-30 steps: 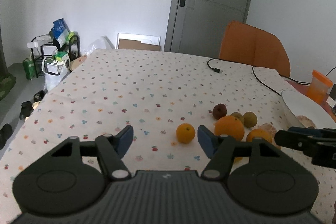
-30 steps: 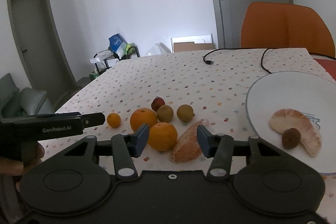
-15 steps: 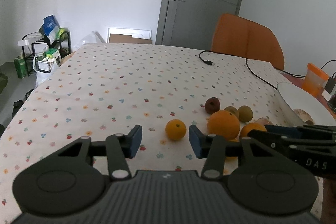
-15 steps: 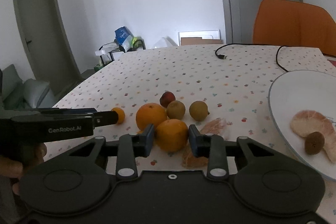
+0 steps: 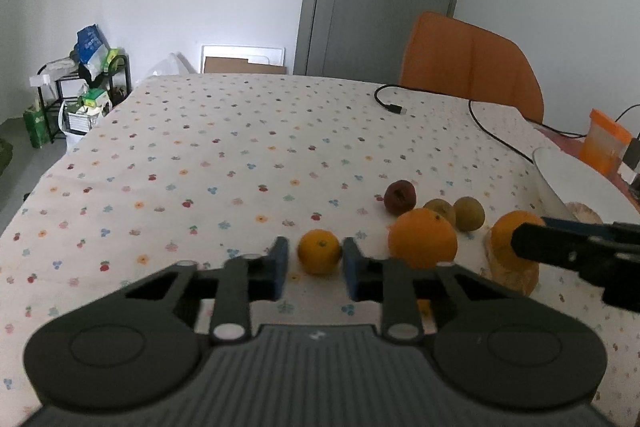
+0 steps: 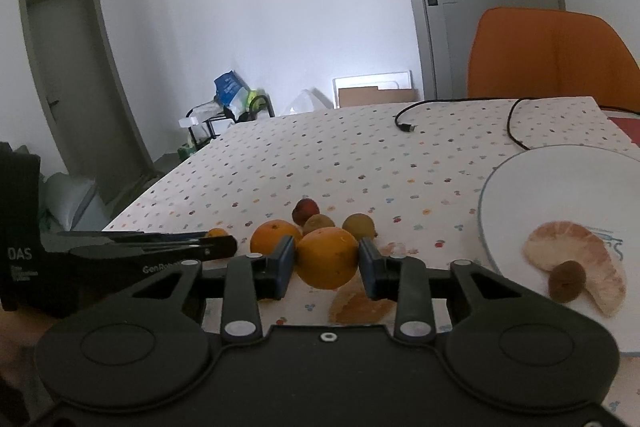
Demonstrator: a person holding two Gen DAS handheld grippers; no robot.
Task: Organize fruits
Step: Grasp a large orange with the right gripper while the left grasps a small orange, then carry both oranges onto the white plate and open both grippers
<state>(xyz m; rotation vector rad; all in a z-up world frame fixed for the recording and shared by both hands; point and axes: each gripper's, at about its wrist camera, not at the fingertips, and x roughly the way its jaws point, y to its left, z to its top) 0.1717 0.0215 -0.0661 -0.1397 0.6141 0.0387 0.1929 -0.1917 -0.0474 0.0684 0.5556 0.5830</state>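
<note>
Right gripper: its blue pads sit against both sides of an orange, so it is judged clenched on that fruit. The orange appears raised slightly off the tablecloth, above a peeled citrus piece lying near the front edge of the table; contact with the cloth cannot be ruled out.

Left gripper: its jaws bracket a small mandarin with a narrow gap showing on each side. It is not yet gripping; judged half-closed and about to take the fruit.

Loose fruit lies in one cluster toward the front right part of the table: a second orange, a dark red fruit and two brownish-green fruits close together behind it. The mandarin lies apart, on the left of the cluster.

A white plate stands at the right edge of the table and already carries a peeled segment with a small brown fruit resting on it. This suggests the plate is the collecting point, and that each gripper has taken the fruit nearest its own side.

A black cable lies across the far right of the cloth, well apart from the fruit. An orange chair stands beyond the far edge.

Risk: round fruit may roll if nudged by the pads.
</note>
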